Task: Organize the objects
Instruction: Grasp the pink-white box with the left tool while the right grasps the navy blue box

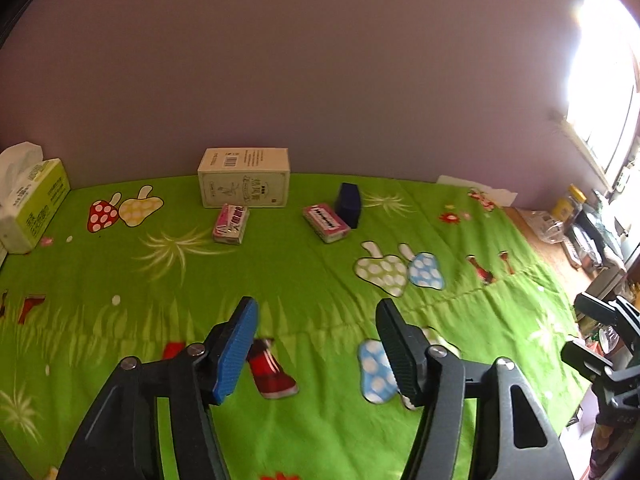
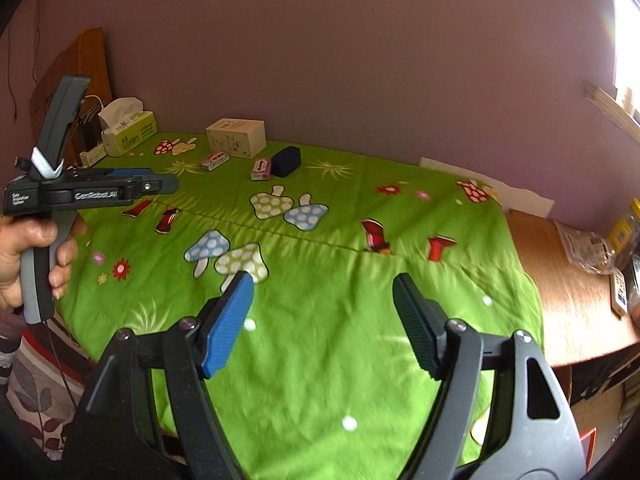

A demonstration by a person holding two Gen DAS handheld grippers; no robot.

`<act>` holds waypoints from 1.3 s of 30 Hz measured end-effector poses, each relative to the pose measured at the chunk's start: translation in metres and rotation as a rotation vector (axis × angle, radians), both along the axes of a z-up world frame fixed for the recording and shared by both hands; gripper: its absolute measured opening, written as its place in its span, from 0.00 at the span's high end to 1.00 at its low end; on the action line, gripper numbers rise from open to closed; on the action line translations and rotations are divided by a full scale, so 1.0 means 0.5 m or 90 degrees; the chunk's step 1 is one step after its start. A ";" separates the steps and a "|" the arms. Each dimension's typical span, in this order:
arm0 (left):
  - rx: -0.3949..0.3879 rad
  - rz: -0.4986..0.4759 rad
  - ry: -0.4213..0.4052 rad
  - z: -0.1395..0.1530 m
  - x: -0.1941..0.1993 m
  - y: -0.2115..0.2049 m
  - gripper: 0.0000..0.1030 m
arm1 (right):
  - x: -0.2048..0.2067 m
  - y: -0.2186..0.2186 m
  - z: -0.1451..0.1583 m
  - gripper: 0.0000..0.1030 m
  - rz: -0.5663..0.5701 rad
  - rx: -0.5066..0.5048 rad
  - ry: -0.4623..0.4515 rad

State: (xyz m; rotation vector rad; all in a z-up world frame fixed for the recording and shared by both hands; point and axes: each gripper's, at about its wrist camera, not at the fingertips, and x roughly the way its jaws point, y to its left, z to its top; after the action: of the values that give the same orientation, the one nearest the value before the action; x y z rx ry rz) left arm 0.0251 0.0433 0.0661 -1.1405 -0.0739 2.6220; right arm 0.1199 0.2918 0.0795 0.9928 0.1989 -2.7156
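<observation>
On the green mushroom-print cloth (image 1: 280, 280) near the far wall stand a cream carton (image 1: 244, 178), two pink packets (image 1: 231, 224) (image 1: 326, 222) and a dark blue box (image 1: 349, 204). The right wrist view shows them too: carton (image 2: 236, 137), packets (image 2: 214, 161) (image 2: 262, 169), blue box (image 2: 286, 161). My left gripper (image 1: 316, 308) is open and empty, well short of them over the cloth. My right gripper (image 2: 322, 284) is open and empty over the cloth's near part. A hand (image 2: 24, 252) holds the left gripper's handle at the left edge.
A tissue box (image 1: 32, 204) sits at the far left by the wall. Right of the cloth is bare wooden tabletop (image 2: 560, 280) with plastic bags, bottles and a remote (image 2: 618, 292). A bright window is at the upper right. A wooden board (image 2: 84, 64) leans on the wall.
</observation>
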 end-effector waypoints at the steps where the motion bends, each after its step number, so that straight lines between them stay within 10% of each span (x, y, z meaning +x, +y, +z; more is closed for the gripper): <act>1: -0.004 0.003 -0.004 -0.003 -0.013 -0.003 0.42 | -0.009 -0.005 0.000 0.27 0.004 0.000 -0.002; 26: -0.071 0.055 -0.038 -0.092 -0.235 -0.041 0.61 | -0.258 -0.105 -0.046 0.27 0.060 0.064 -0.039; 32: -0.110 0.049 -0.004 -0.097 -0.219 -0.027 0.74 | -0.332 -0.131 -0.058 0.19 0.122 0.091 -0.020; 39: -0.045 0.007 -0.007 -0.081 -0.167 -0.019 0.74 | -0.422 -0.169 -0.072 0.19 0.269 0.130 -0.032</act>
State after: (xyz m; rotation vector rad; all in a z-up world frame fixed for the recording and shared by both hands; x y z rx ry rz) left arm -0.0587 0.0336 0.0257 -1.1815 0.0111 2.6468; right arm -0.0909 0.2074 0.0434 0.9427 0.6133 -2.3151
